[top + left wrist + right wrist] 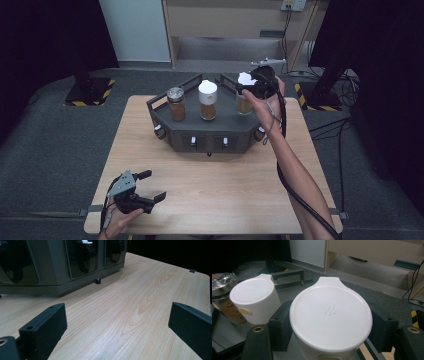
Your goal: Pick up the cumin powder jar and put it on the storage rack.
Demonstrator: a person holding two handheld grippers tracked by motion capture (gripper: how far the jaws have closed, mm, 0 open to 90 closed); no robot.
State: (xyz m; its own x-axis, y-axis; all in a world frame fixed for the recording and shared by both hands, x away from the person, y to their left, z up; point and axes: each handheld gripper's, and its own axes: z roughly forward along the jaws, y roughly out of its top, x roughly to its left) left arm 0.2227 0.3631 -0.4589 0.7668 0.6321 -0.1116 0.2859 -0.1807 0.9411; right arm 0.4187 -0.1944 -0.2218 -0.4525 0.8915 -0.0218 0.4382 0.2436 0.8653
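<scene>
1. Lid [330, 318], white with a small tab, sits clamped between the pads of the right gripper [254, 84]; the right gripper view shows both black jaws pressing its sides.
2. In the high view that gripper hovers over the right-hand jar [243, 104] on the dark rack [202, 135], which looks uncapped and holds brown contents.
3. The middle jar [208, 100] wears a matching white lid, and the left jar [176, 103] has a metal-looking top.
4. The left gripper [146, 186] rests low near the front left of the tabletop [225, 185], jaws wide apart with nothing between them.
5. Judged step: the lid is either going onto or coming away from the right-hand jar; the pictures do not tell which.
6. Risk: the grip is on a smooth, rounded wall, so a tilt of the hand could let the lid slip out and drop onto the rack.
7. Risk: lowered off-centre, the lid could catch the jar's rim, sit crooked, or tip the jar.
8. Risk: a sideways sweep could knock the middle jar, which stands just beside.
</scene>
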